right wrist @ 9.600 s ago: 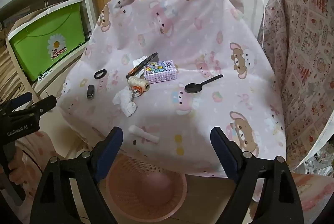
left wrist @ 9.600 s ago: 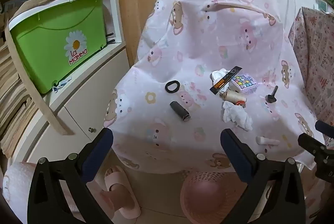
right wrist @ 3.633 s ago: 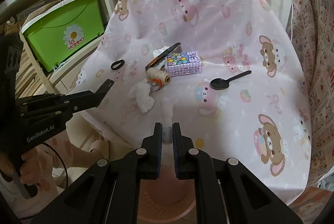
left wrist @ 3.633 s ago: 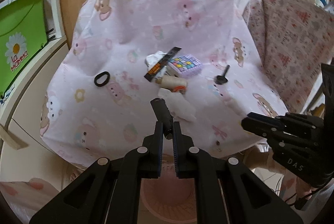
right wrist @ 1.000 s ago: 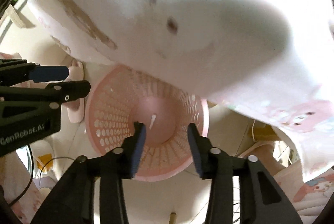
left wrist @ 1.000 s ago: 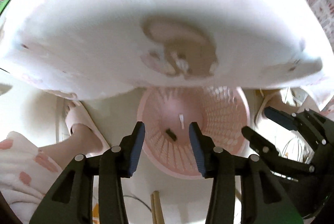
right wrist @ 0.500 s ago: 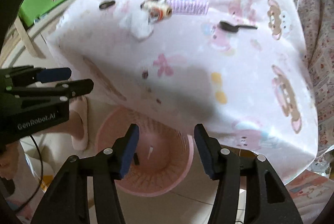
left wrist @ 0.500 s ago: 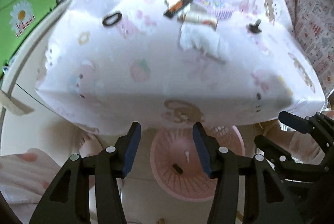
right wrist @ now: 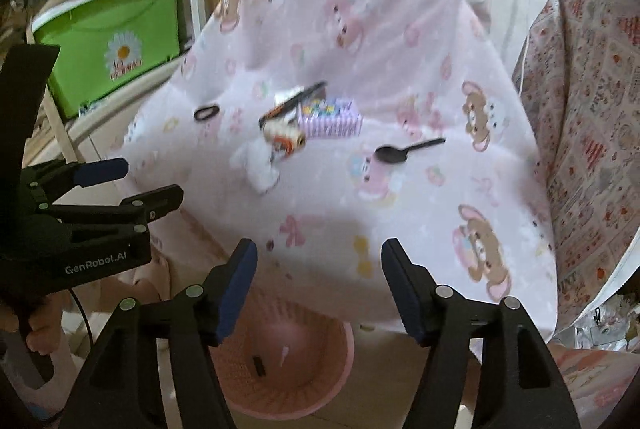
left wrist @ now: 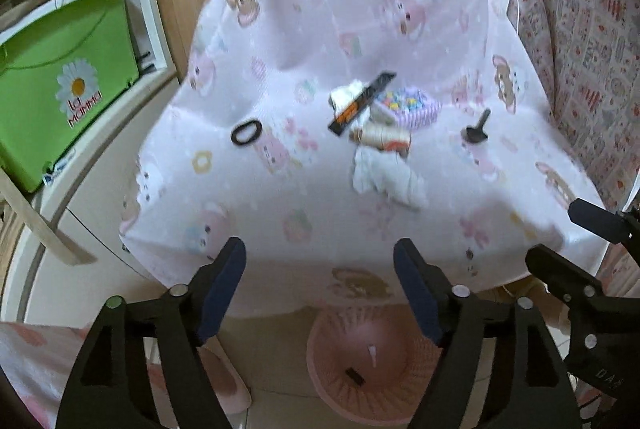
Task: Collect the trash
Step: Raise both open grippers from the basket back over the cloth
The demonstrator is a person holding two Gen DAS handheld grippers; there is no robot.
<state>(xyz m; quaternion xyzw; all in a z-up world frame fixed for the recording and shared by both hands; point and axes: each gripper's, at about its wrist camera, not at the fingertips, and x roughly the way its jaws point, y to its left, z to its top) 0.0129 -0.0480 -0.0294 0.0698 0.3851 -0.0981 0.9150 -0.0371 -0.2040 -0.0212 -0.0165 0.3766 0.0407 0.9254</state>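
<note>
A pink basket [left wrist: 332, 385] [right wrist: 316, 385] stands on the floor under the table's front edge. A small black cylinder [left wrist: 355, 377] [right wrist: 259, 366] and a white scrap [left wrist: 372, 353] [right wrist: 285, 353] lie in it. On the pink cloth lie a crumpled white tissue [left wrist: 386, 179] [right wrist: 258, 165], a black wrapper strip [left wrist: 362, 103], a thread spool [left wrist: 380, 137] [right wrist: 286, 139], a purple box [left wrist: 412, 107] [right wrist: 330, 117], a black ring [left wrist: 246, 131] [right wrist: 206, 112] and a black spoon [left wrist: 476, 131] [right wrist: 406, 152]. My left gripper [left wrist: 320, 273] and right gripper [right wrist: 318, 269] are open and empty, above the front edge.
A green storage box [left wrist: 60, 81] [right wrist: 112, 37] sits on white shelving to the left. A patterned cloth-covered piece [left wrist: 580, 69] [right wrist: 592, 129] stands on the right. A pink slipper [left wrist: 230, 385] lies on the floor left of the basket.
Both grippers have risen from over the basket and tilted up toward the tabletop, and both have opened wider. The black cylinder and white scrap lie in the basket.
</note>
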